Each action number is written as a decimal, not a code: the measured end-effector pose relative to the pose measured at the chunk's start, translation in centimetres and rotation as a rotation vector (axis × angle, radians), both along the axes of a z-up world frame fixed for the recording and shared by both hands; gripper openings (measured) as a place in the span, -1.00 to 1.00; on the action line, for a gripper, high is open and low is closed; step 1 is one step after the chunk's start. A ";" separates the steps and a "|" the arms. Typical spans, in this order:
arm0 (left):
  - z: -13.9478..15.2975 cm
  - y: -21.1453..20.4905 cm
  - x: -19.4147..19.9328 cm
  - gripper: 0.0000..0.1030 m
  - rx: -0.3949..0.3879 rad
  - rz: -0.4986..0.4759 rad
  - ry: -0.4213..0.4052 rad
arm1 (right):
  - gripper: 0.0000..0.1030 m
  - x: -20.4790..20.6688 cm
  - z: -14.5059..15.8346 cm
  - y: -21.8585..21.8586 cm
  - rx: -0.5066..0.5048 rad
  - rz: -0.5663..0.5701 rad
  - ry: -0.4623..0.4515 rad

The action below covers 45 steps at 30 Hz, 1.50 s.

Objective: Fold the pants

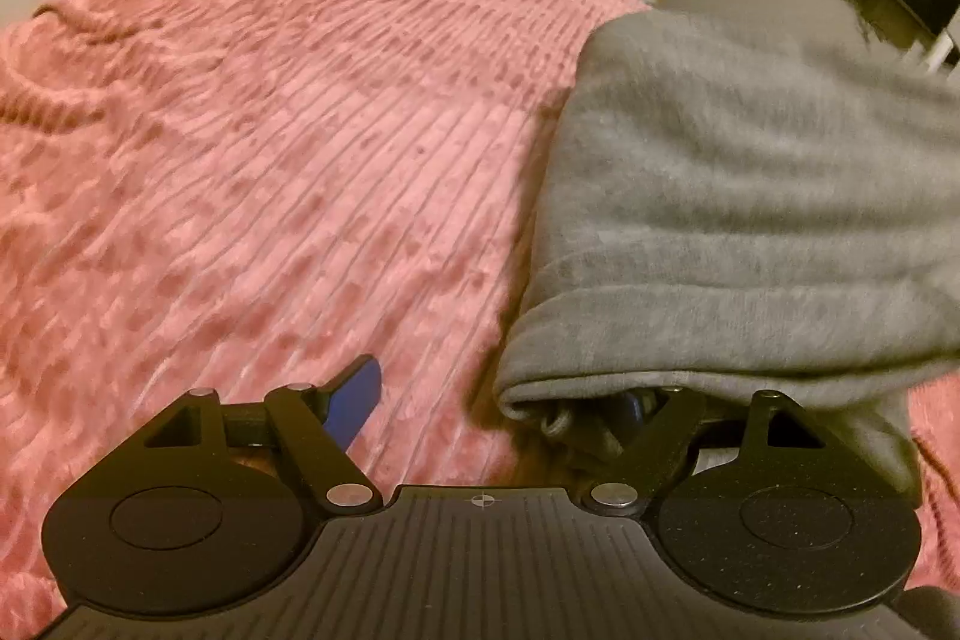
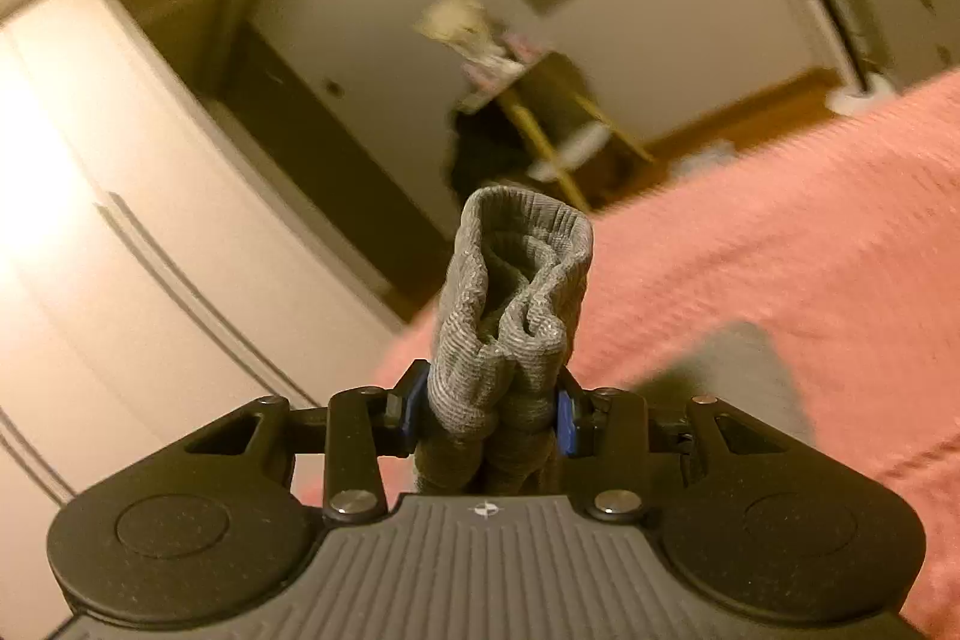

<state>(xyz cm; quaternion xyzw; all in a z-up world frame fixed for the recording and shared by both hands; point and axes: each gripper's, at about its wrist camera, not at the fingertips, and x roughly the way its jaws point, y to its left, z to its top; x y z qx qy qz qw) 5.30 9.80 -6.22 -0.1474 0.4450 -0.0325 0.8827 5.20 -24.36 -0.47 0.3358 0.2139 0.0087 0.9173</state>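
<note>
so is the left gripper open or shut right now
Open. The left gripper has its blue fingers spread wide; the grey pants drape over the right finger, on the pink blanket.

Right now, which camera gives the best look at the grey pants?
The left wrist view: the grey pants spread broadly over the pink blanket, folds visible. The right wrist view shows only a bunched cuff pinched in the right tool.

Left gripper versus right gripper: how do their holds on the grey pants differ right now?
The left gripper is open, one blue finger bare, the other under the draped grey knit pants. The right gripper is shut on a bunched ribbed cuff. Left looks along the pink ribbed bedspread; right tilts toward the room. Both touch the pants.
</note>
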 end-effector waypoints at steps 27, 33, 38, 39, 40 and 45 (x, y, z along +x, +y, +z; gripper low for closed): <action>2.2 -0.9 -0.9 0.81 -0.023 -0.014 -0.109 | -0.26 5.7 -10.4 -6.1 0.231 0.105 0.241; 1.2 -0.8 -0.4 0.83 0.013 0.002 -0.058 | -0.32 4.2 -5.8 -1.4 -0.105 0.080 0.158; 1.2 -0.4 -0.6 0.83 0.007 0.011 -0.054 | -0.33 2.0 -3.8 0.5 -0.233 0.023 0.094; 1.2 -0.5 -0.6 0.83 0.010 0.008 -0.054 | -0.33 2.0 -3.8 0.6 -0.238 0.017 0.100; 1.2 -0.6 -0.6 0.83 0.013 0.005 -0.054 | -0.33 2.0 -4.0 0.7 -0.248 0.005 0.110; 1.0 -0.6 -0.5 0.83 0.012 0.000 -0.046 | -0.33 2.2 -5.2 1.4 -0.330 -0.013 0.175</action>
